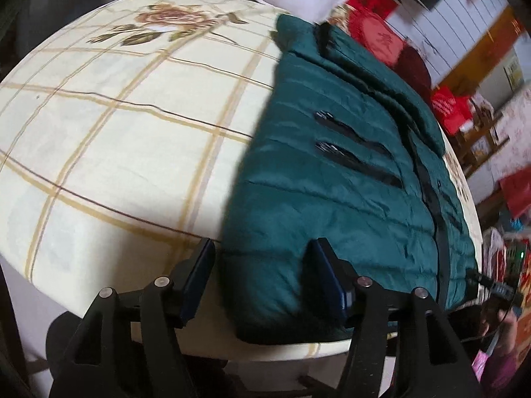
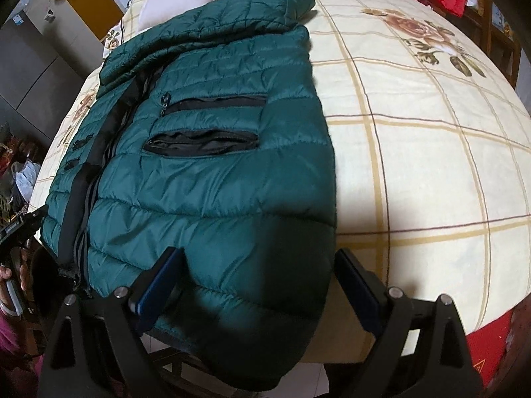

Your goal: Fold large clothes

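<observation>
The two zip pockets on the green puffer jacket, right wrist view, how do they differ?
The upper zip pocket is zipped shut, a thin flat black line; the lower zip pocket gapes open, showing black lining. The upper one lies nearer the collar, the lower nearer the hem. Both run crosswise on the green puffer jacket, black-trimmed.

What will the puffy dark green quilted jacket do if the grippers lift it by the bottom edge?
The puffy dark green quilted jacket will probably flop and sag, since it lies soft and creased on the checked bedsheet. Its shiny fabric looks slippery, so it may slide from the open right gripper. It looks puffy, so likely light.
</observation>
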{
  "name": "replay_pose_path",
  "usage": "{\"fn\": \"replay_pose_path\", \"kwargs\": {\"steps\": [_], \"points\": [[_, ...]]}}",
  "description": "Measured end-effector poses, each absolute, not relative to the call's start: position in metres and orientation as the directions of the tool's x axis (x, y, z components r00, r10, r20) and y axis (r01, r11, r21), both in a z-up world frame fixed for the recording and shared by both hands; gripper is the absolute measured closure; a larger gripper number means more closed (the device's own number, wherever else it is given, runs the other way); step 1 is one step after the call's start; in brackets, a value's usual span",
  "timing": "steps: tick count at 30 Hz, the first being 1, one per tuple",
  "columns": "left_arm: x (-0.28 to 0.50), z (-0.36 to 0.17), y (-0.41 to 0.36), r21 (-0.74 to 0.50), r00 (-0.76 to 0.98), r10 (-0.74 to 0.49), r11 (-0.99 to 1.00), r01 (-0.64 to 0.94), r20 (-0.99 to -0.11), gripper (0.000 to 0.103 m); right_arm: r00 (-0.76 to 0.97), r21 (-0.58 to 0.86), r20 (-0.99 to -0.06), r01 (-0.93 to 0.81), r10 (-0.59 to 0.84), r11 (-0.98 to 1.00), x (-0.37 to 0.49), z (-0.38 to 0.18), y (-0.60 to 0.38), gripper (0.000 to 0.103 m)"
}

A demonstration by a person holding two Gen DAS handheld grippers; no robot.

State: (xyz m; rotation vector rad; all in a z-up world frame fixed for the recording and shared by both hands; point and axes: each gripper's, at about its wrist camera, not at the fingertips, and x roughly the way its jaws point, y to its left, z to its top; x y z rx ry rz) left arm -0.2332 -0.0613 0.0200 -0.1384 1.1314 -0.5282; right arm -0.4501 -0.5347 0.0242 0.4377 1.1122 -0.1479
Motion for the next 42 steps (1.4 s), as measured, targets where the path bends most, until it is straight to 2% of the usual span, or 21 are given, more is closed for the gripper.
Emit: {"fn": "replay_pose_path", "kwargs": {"steps": [4, 9, 20, 35, 42], "points": [[-0.239, 0.02, -0.07, -0.311, 0.341, -0.427, 0.886, 0.345, -0.837, 0.039, 0.443, 0.271, -0.889, 0.306, 0.116, 0.913, -0.45, 0.024, -0.529, 0.008], [-0.24, 0.02, -0.07, -0.31, 0.352, -0.422, 0.891, 0.332, -0.835, 0.039, 0.454, 0.277, -0.883, 0.297, 0.12, 0.914, -0.452, 0.023, -0.524, 0.007], [-0.243, 0.019, -0.076, -0.276, 0.371, -0.405, 0.893, 0.354, -0.836, 0.031, 0.478, 0.256, -0.873, 0.28, 0.097, 0.925, -0.448, 0.021, -0.513, 0.004], [-0.245, 0.019, -0.081, -0.254, 0.379, -0.391, 0.897, 0.361, -0.839, 0.028, 0.519, 0.275, -0.849, 0.275, 0.099, 0.921, -0.452, 0.021, -0.51, 0.004], [-0.246, 0.018, -0.084, -0.24, 0.386, -0.38, 0.9, 0.364, -0.84, 0.027, 0.517, 0.262, -0.849, 0.232, 0.109, 0.937, -0.452, 0.023, -0.505, 0.019]]}}
